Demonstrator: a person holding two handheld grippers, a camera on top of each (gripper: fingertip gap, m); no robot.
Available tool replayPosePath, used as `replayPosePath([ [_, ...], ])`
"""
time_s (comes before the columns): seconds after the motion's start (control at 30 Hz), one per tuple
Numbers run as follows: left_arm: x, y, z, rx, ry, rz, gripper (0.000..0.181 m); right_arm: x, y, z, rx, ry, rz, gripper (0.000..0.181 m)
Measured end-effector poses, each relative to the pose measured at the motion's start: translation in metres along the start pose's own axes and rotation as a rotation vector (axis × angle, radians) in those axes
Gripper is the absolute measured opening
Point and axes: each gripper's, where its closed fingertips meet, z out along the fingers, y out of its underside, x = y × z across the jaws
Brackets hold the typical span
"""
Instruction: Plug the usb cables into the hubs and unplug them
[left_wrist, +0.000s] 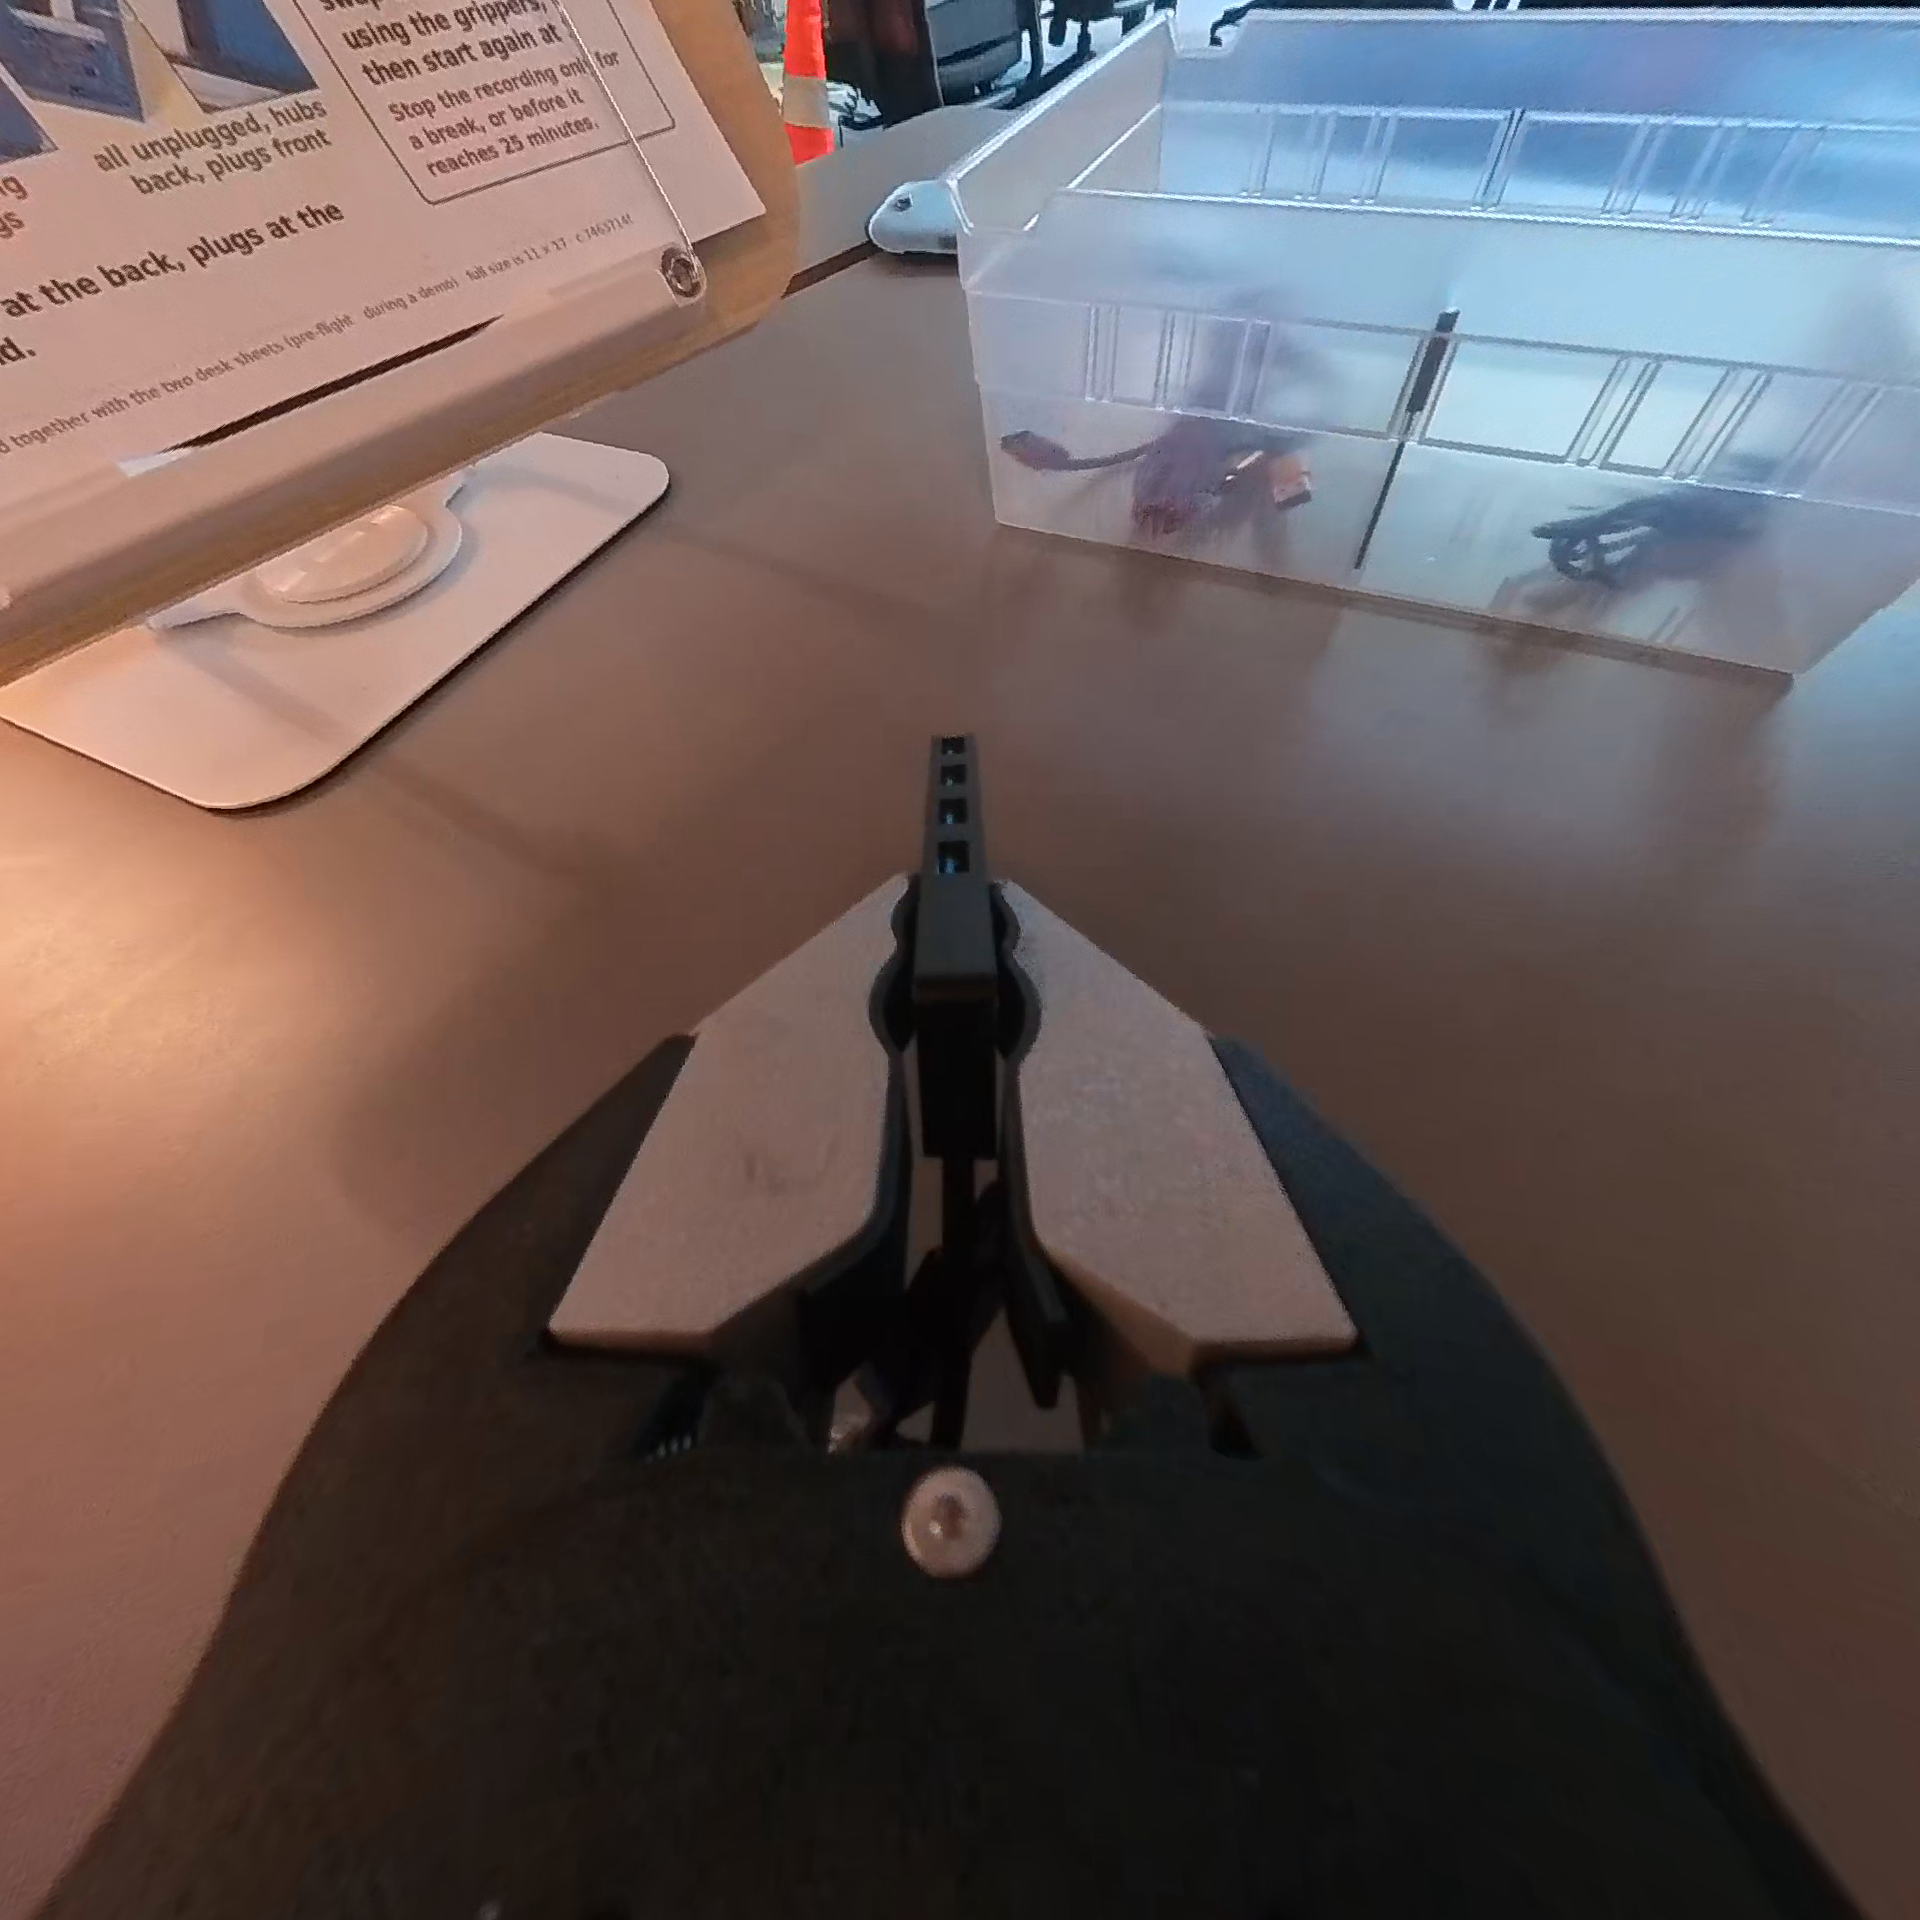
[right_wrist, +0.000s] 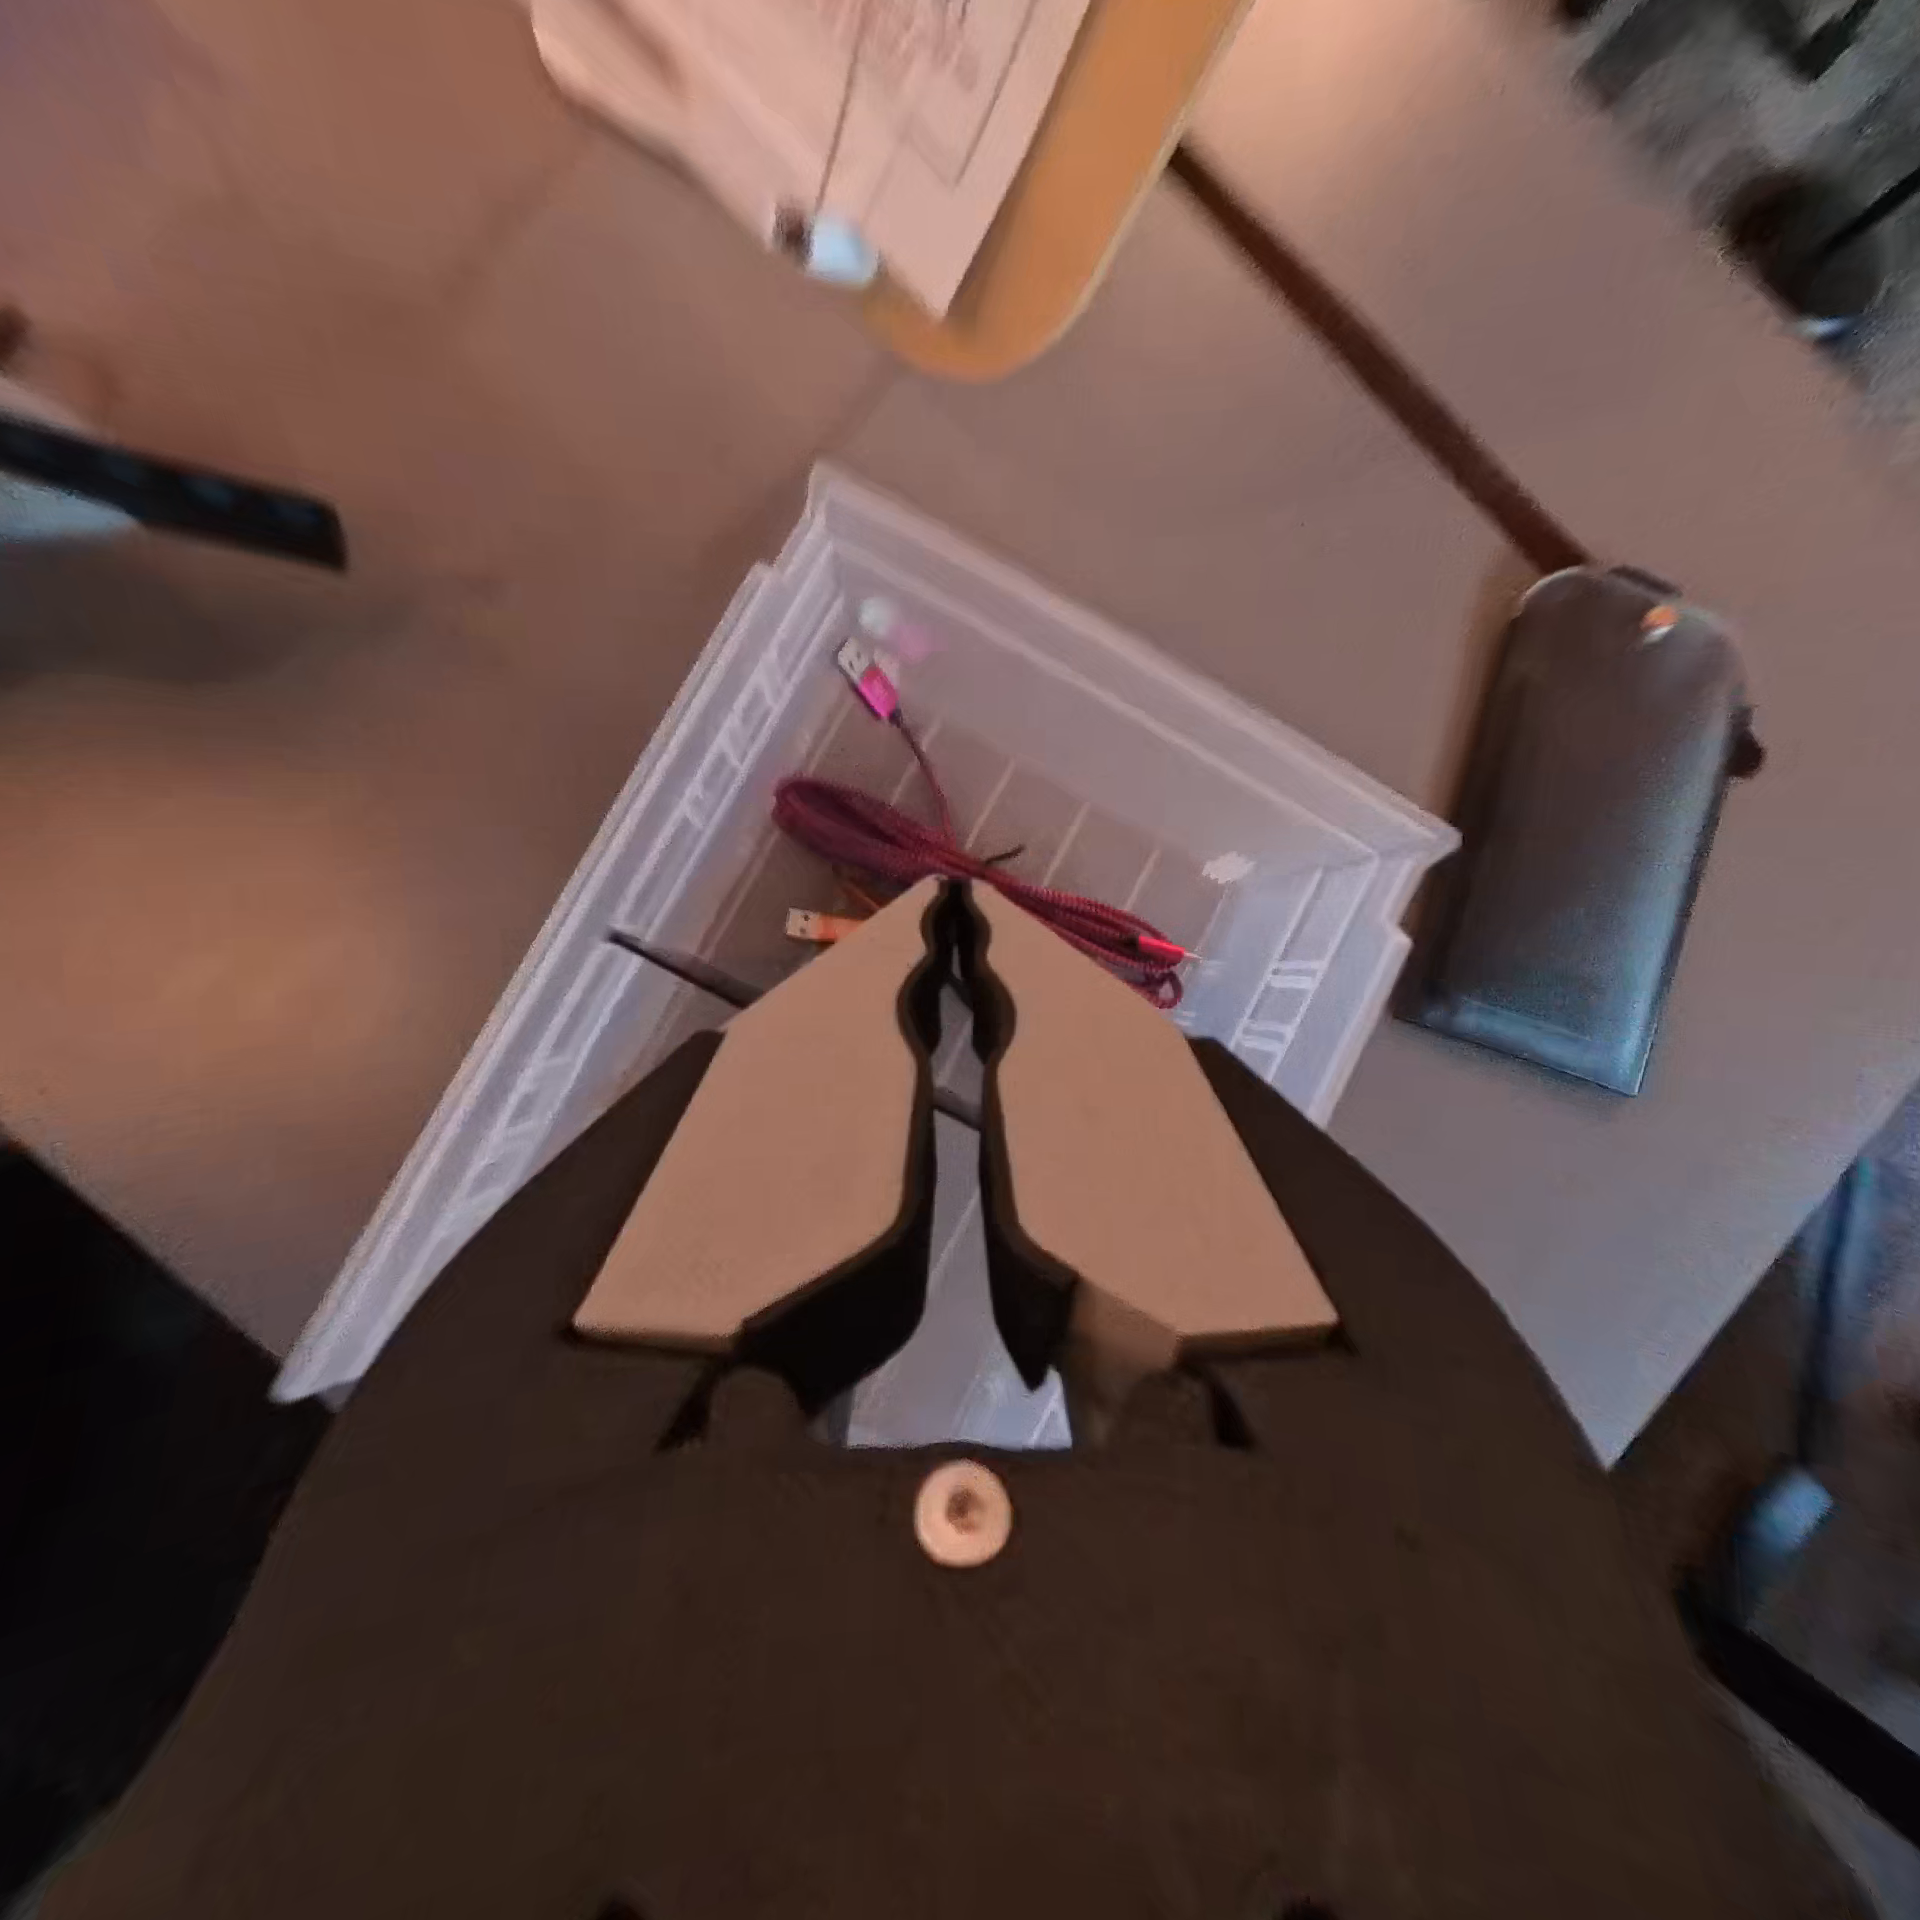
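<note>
Table (left_wrist: 1351, 935) of brown wood carried our clear divided bin (left_wrist: 1455, 312); inside lay the magenta cable (right_wrist: 935, 852), coiled, beside an orange plug (right_wrist: 816, 925). We kept the left gripper (left_wrist: 951, 904) clamped on the black hub (left_wrist: 951, 831), above the tabletop. Our right gripper (right_wrist: 951, 904), fingertips together and empty, hung over the bin.

**Black hub clamped, cables lying in the bin**

The black USB hub (left_wrist: 954, 831), a slim bar with a row of empty ports along its top, juts forward above the bench, pinched between the left gripper (left_wrist: 952, 904) fingers. A magenta braided USB cable (right_wrist: 935, 842) lies coiled in the translucent bin (right_wrist: 665, 831), its silver plug free; an orange-plugged cable (right_wrist: 816, 925) lies beside it. A black cable (left_wrist: 1631, 520) sits in the neighbouring compartment.
</note>
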Motion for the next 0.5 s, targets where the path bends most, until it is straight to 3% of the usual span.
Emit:
replayPosePath([
  [0.03,0.000,0.000,0.000,-0.002,-0.001,0.001,0.009,-0.001,0.007,0.020,-0.059,0.008,-0.033,0.003],
  [0.07,0.000,0.001,0.001,-0.005,-0.001,0.004,0.009,-0.001,0.014,0.040,-0.119,0.015,-0.056,0.027],
  [0.2,0.001,0.002,0.002,-0.017,-0.004,0.018,0.009,-0.008,0.046,0.109,-0.363,-0.046,-0.159,0.040],
  [0.3,0.002,0.003,0.001,-0.021,-0.004,0.018,0.010,-0.010,0.075,0.137,-0.528,-0.095,-0.309,0.045],
  [0.5,0.007,-0.001,-0.006,-0.009,0.027,0.034,0.009,0.003,0.065,0.148,-0.503,-0.106,-0.417,0.015],
])
